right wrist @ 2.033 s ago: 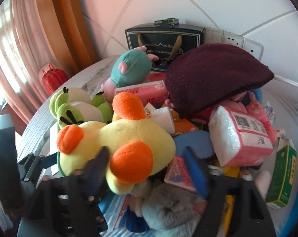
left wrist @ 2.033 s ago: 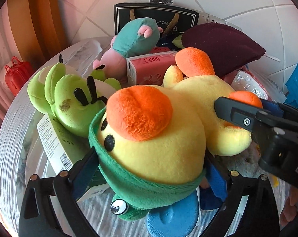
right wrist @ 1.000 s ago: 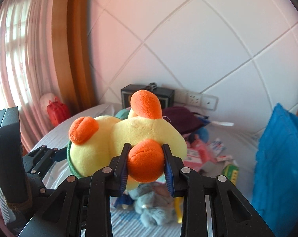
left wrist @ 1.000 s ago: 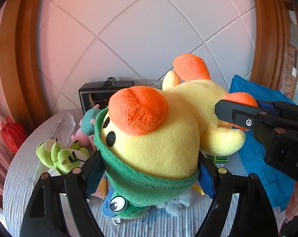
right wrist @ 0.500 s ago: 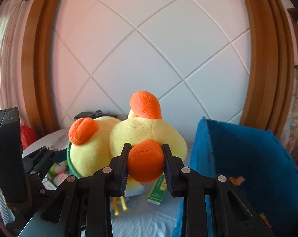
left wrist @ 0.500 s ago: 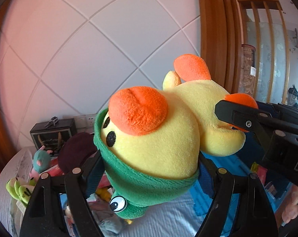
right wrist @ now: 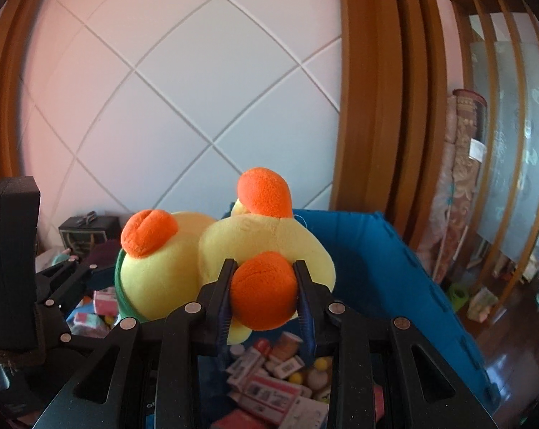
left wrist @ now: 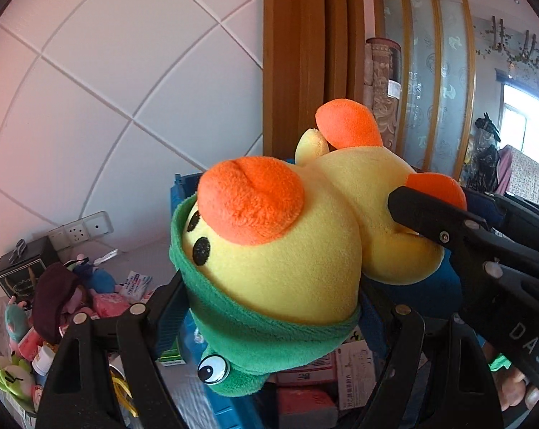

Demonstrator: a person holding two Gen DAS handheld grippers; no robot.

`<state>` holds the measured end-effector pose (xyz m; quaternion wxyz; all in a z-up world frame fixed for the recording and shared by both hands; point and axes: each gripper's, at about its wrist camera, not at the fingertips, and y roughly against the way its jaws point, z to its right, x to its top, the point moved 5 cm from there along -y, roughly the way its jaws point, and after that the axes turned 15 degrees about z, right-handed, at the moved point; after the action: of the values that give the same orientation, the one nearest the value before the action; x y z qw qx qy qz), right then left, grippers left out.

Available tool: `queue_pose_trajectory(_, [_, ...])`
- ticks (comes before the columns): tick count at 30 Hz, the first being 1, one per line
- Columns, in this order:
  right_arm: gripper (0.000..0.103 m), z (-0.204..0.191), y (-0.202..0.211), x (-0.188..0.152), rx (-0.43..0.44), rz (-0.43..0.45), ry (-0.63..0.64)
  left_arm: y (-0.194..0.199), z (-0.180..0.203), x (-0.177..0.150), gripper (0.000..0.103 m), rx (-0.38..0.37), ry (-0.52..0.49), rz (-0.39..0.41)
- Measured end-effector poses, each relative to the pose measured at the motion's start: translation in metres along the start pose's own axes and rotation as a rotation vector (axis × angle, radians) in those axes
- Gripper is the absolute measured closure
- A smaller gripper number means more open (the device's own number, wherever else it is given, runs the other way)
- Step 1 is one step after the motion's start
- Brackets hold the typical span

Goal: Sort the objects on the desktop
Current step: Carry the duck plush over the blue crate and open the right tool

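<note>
The yellow duck plush (left wrist: 305, 250) is gripped by both grippers and carried clear of any surface. Its head, wrapped in a green hood (left wrist: 269, 336), is clamped between the widely spread fingers (left wrist: 169, 307) of the left gripper (left wrist: 269, 307); the hood's googly eye (left wrist: 212, 368) hangs just below the finger line. One orange foot (right wrist: 264, 291) is pinched between the narrowly set fingers (right wrist: 221, 296) of the right gripper (right wrist: 264, 304), whose blue pads press into it from both sides.

The plush's long axis is seen running from the left fingers across to the right fingers, roughly level, with the orange beak (left wrist: 250, 200) turned upward and the other orange foot (right wrist: 264, 193) raised above the body. In the left wrist view the right gripper's housing is seen at the right edge, lettered "DAS" (left wrist: 527, 343); part of a hand (left wrist: 519, 389) shows beneath it.

Below and beyond the right fingers a blue bin (right wrist: 394, 268) stands, with small cartons (right wrist: 269, 386) lying inside; their printing is too small to be read. To the left of the left fingers, farther off, a cluttered worktop (left wrist: 137, 254) is seen with soft toys (left wrist: 12, 375), pink tissue packs (left wrist: 108, 302) and a dark box (left wrist: 19, 271). Behind, a white tiled wall (left wrist: 108, 89) with sockets (left wrist: 80, 230) and a wooden frame (left wrist: 298, 53) are seen.
</note>
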<state>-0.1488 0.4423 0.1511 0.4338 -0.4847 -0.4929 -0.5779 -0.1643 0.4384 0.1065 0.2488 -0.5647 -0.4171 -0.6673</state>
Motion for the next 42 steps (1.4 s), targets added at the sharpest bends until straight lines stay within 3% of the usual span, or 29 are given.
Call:
queue_pose_trajectory(8, [0.072, 0.072, 0.012, -0.019, -0.076, -0.038, -0.048, -0.040, 0.053, -0.005, 0.021, -0.058, -0.002, -0.109])
queue_pose_trajectory(19, [0.068, 0.117, -0.004, -0.048, -0.109, -0.110, -0.085, -0.070, 0.067, -0.023, 0.015, -0.039, -0.032, -0.215])
queue_pose_trajectory(27, [0.035, 0.122, -0.004, -0.057, -0.134, -0.133, -0.089, -0.072, 0.063, -0.027, 0.015, -0.008, -0.027, -0.226])
queue_pose_trajectory(29, [0.019, 0.124, -0.003, -0.056, -0.140, -0.129, -0.090, -0.068, 0.061, -0.027, 0.015, 0.002, -0.029, -0.219])
queue_pose_trajectory(33, [0.000, 0.124, 0.002, -0.053, -0.144, -0.110, -0.099, -0.061, 0.056, -0.026, 0.015, 0.011, -0.030, -0.206])
queue_pose_trajectory(42, [0.000, 0.118, 0.021, -0.044, -0.158, -0.065, -0.122, -0.023, 0.040, -0.017, 0.015, 0.032, -0.016, -0.123])
